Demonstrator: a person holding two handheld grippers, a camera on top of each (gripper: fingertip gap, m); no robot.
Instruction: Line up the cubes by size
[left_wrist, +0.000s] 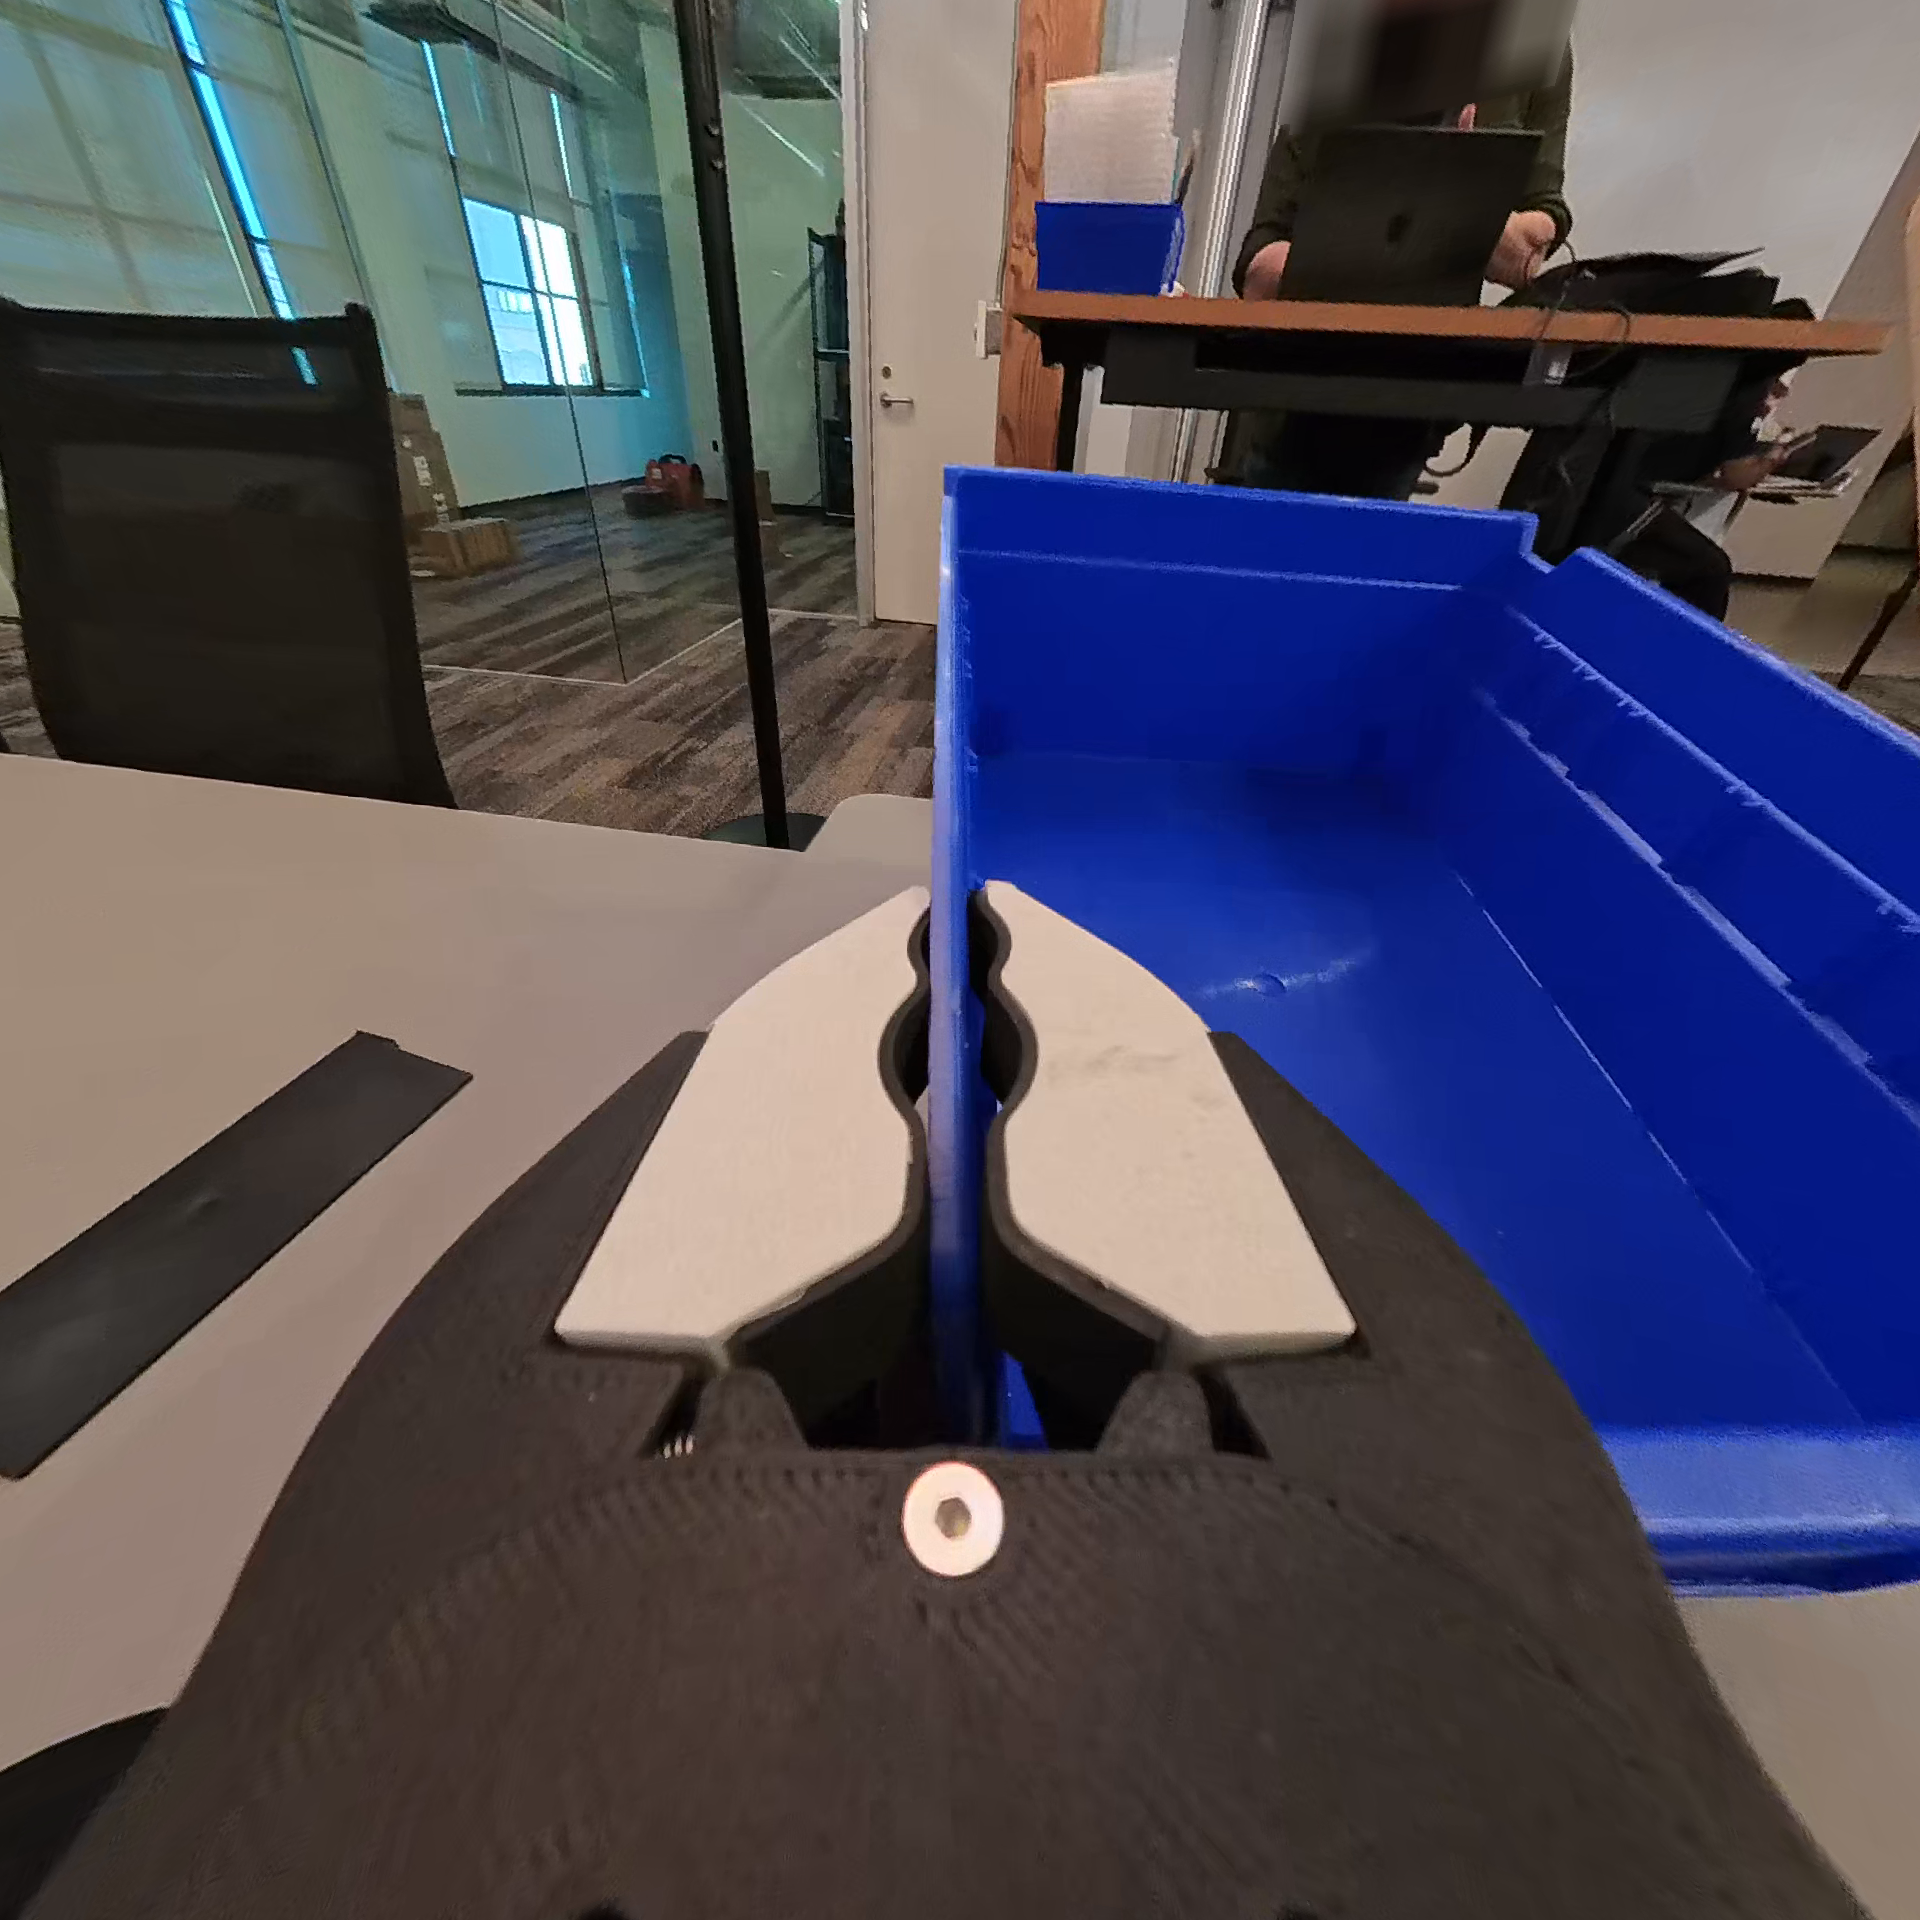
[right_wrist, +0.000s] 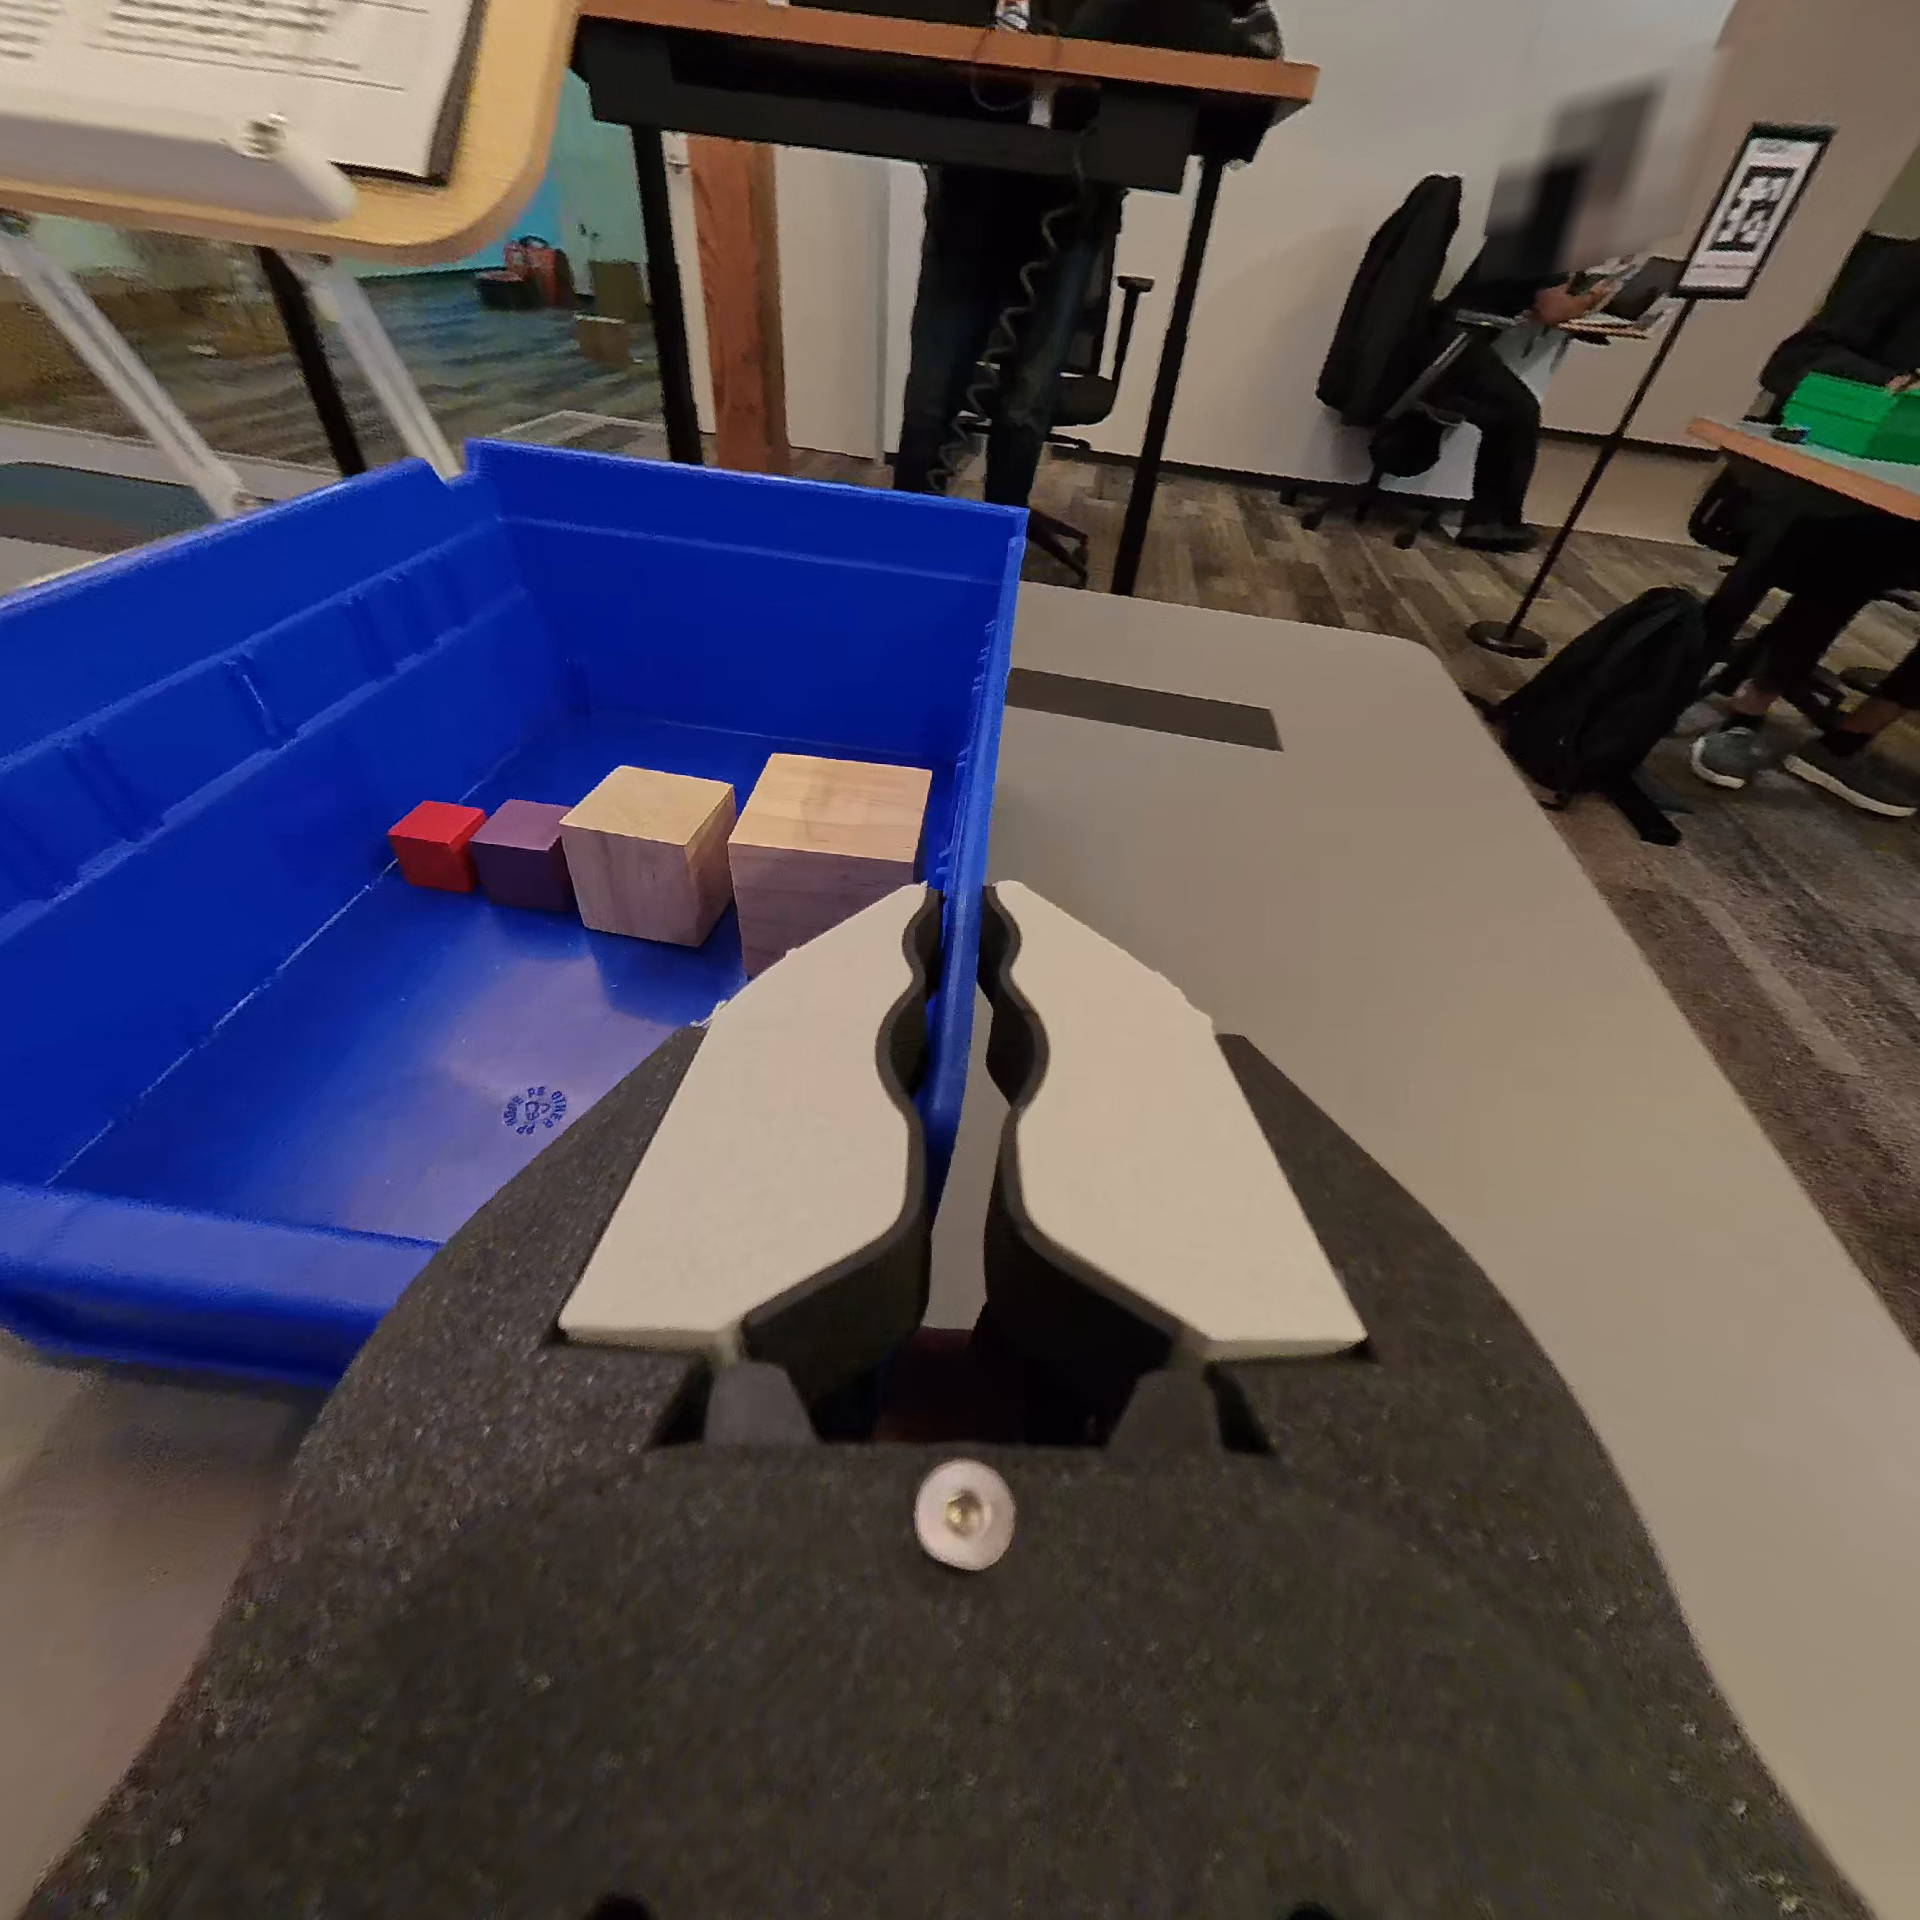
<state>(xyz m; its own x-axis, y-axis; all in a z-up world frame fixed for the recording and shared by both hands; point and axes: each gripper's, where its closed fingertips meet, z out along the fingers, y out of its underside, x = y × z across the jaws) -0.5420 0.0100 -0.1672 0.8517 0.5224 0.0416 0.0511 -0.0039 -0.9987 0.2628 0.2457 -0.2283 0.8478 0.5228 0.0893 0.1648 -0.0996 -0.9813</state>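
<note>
- Left tool (left_wrist: 954, 914): pinching the left side wall of the blue bin (left_wrist: 1351, 644), one pad on either face.
- Right tool (right_wrist: 961, 914): pinching the bin's right side wall (right_wrist: 982, 748) likewise.
- Cubes: four in a row on the bin floor by the far wall, rising in size left to right: red cube (right_wrist: 434, 842), purple cube (right_wrist: 523, 852), smaller wooden cube (right_wrist: 649, 852), larger wooden cube (right_wrist: 831, 831) near the right wall.
- The right tool's inner finger (right_wrist: 790, 1122) covers the larger wooden cube's lower corner.
- Bench (right_wrist: 1351, 987): grey, bearing a black strip (right_wrist: 1143, 710) right of the bin and another black strip (left_wrist: 208, 1226) left.
- Surroundings: black chair (left_wrist: 208, 540) behind the bench; person at a standing desk (left_wrist: 1455, 322) beyond the bin.
</note>
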